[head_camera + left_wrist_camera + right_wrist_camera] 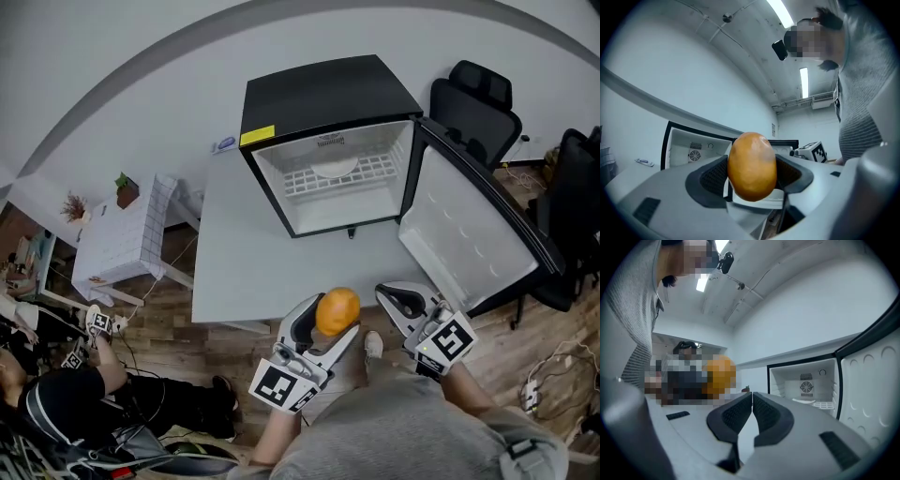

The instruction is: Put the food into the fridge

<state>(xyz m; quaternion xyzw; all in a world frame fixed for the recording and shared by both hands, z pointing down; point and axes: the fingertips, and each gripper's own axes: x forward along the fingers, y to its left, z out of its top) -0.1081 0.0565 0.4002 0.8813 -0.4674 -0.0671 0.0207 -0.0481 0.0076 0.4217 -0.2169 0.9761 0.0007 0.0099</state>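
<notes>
An orange fruit [337, 310] is clamped between the jaws of my left gripper [327, 325], held in the air in front of the white table [244, 253]; in the left gripper view the orange fruit [752, 166] fills the gap between the pads. My right gripper [401, 299] is shut with nothing in it, its pads [740, 412] meeting, just right of the fruit. The small black fridge [328, 103] stands on the table with its door [473, 234] swung open to the right. Its white inside [339, 187] shows a wire shelf and a plate.
Black office chairs [473, 108] stand right of the fridge. A small white side table [122, 239] with plants is at the left. A person [66, 394] sits on the wooden floor lower left. Cables lie on the floor at the right.
</notes>
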